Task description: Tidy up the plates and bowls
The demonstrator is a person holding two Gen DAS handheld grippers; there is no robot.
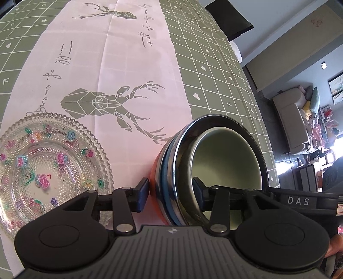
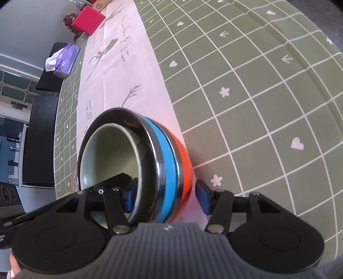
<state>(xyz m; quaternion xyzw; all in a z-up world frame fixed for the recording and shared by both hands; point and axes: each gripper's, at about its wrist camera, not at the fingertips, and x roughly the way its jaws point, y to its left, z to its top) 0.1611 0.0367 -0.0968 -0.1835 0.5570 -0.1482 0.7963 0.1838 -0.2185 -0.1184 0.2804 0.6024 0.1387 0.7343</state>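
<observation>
A nested stack of bowls (image 1: 157, 171), orange outside, then blue and steel, holds a pale green bowl (image 1: 225, 158) inside and stands on the white deer-print runner (image 1: 128, 53). My left gripper (image 1: 170, 192) is shut on the stack's near wall, with one pad against the orange side and the other inside the pale bowl. In the right wrist view my right gripper (image 2: 166, 198) straddles the opposite wall of the stack (image 2: 166, 150). Its inner pad is in the pale bowl (image 2: 107, 154), and a thin gap shows between its outer pad and the orange side. A flowered glass plate (image 1: 49, 167) lies to the left.
The green grid tablecloth (image 1: 214, 64) covers the table, whose edge runs close on the right in the left wrist view. A purple tissue pack (image 2: 66, 56) and a red box (image 2: 88, 19) sit at the far end. Black chairs (image 2: 40, 139) stand along the table's side.
</observation>
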